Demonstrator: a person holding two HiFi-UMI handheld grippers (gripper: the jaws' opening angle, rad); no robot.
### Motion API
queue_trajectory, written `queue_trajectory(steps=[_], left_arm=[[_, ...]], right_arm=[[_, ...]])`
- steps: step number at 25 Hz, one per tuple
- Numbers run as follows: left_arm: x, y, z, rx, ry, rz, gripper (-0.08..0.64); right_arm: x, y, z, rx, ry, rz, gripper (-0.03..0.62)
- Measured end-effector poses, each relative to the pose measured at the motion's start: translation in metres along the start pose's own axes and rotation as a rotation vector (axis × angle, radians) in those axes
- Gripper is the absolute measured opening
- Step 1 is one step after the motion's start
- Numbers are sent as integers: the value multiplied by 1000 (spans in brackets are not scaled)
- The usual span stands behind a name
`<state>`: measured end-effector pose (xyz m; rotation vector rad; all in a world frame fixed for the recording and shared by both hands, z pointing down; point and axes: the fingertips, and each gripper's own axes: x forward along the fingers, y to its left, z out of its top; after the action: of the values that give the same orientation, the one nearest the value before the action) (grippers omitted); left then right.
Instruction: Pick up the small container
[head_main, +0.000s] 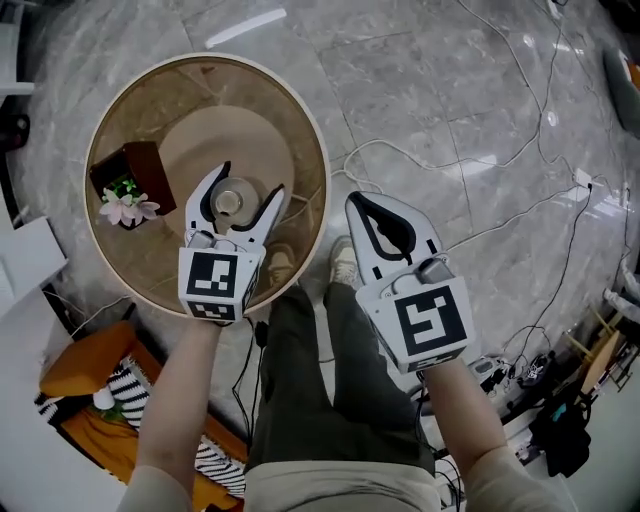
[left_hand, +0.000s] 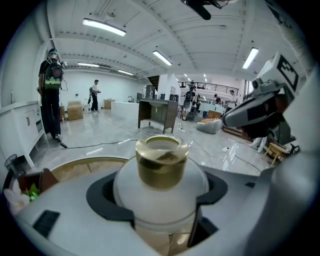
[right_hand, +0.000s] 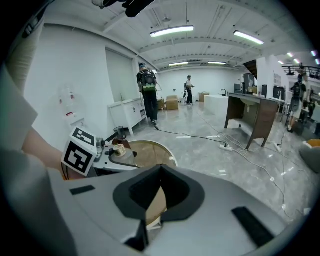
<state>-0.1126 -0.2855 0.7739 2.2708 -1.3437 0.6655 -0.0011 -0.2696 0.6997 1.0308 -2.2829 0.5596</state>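
Forward and down, left claw tight around small container.

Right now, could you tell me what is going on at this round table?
A person is working with a pair of hand-held tongs in each hand. The left tongs are closed around a small white container with a gold neck, holding it over the round table. The right tongs are shut and empty, beyond the table's edge and over the floor.
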Motion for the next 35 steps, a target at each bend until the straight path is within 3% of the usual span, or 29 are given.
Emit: queue_trajectory(steps=[9, 13, 19, 25, 35], left_arm=[[-88, -24, 113, 75, -51, -31, 334], [-127, -36, 157, 73, -79, -43, 334], [-194, -50, 218, 60, -117, -45, 334], [-262, -49, 277, 43, -152, 13, 334], [-392, -58, 335, 147, -204, 34, 334]], right_arm=[[-81, 17, 93, 24, -99, -17, -5], [-116, 25, 138, 14, -146, -21, -5], [-175, 44, 205, -52, -220, -20, -5], [-236, 69, 260, -137, -276, -8, -5], [-339, 134, 327, -201, -425, 11, -5]])
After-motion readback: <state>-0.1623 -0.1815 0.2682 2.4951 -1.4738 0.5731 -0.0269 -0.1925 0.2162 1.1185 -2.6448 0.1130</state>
